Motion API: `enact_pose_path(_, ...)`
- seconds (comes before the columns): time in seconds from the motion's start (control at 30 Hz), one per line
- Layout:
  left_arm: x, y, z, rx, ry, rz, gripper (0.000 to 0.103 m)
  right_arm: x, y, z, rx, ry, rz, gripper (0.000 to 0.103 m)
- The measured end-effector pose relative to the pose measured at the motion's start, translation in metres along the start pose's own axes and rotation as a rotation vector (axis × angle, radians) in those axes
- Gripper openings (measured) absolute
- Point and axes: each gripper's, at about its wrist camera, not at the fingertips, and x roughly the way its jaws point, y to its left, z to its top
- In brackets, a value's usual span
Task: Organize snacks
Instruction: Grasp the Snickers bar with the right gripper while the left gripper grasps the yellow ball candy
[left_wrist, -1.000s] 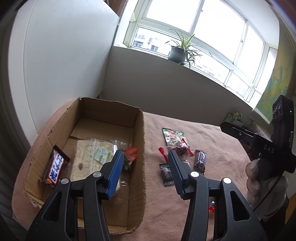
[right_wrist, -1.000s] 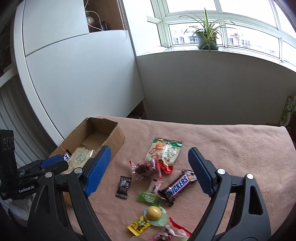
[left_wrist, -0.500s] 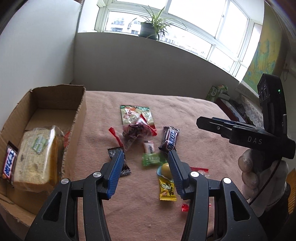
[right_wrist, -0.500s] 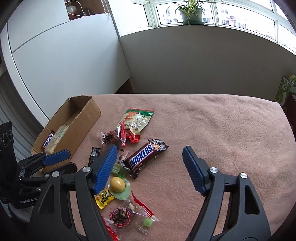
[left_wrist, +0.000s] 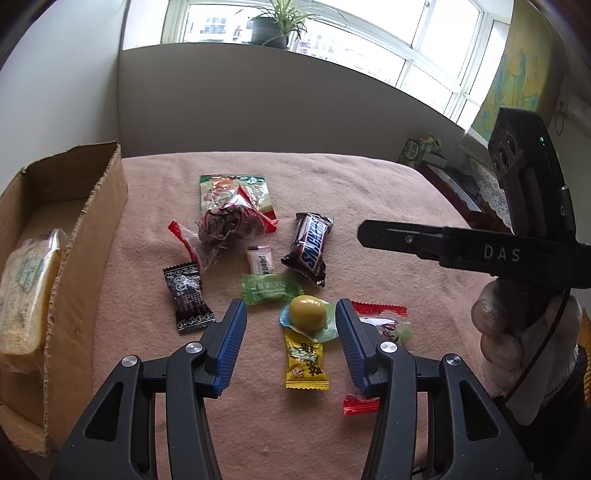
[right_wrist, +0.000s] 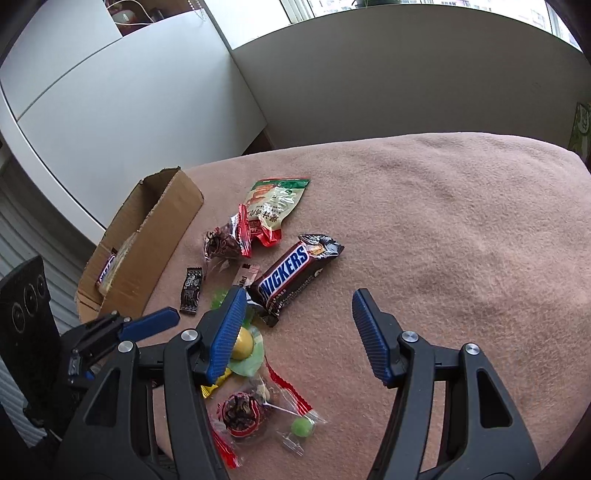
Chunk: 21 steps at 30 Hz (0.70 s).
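Just ahead of my left gripper (left_wrist: 291, 343), the loose sweets lie scattered on the pink blanket (left_wrist: 369, 192). A yellow ball candy (left_wrist: 307, 314) sits right between the tips, and a yellow sachet (left_wrist: 304, 363) lies just below it, nearer the gripper. I judge the spread is there to be picked through piece by piece. The left jaws stand partly apart and hold nothing; the pads touch no wrapper.

My right gripper (right_wrist: 299, 332) hangs over the same pile from the other side. Its jaws have just been closing and are now about half open, with only bare blanket between them. The Snickers bar (right_wrist: 291, 271) lies just past its left tip, untouched.

To the left of both grippers the cardboard box (left_wrist: 88, 221) stands open, with a wrapped cake (left_wrist: 26, 288) and a second bar (right_wrist: 105, 273) already inside. That is surely where the rest belongs.

A second ago my left gripper looked down into that box. Now it has swung right, over the sweets, and come lower. My right gripper has also dropped closer, so the pile fills more of its view.
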Motion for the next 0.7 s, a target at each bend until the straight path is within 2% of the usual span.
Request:
enact_pose_path(0.4, 0.019, -0.014, -0.002, 0.047, 0.034, 0.009, 0.048, 0.044, 0.005, 0.019, 0.035, 0.071, -0.042, 0.063)
enact_pose_path(0.57, 0.027, -0.015, -0.003, 0.042, 0.054, 0.006, 0.048, 0.060, 0.001, 0.019, 0.069, 0.114, -0.025, 0.063)
enact_pose_path(0.7, 0.026, -0.014, -0.003, 0.037, 0.053, 0.006, 0.048, 0.065, 0.010, 0.019, 0.027, 0.109, -0.066, 0.063)
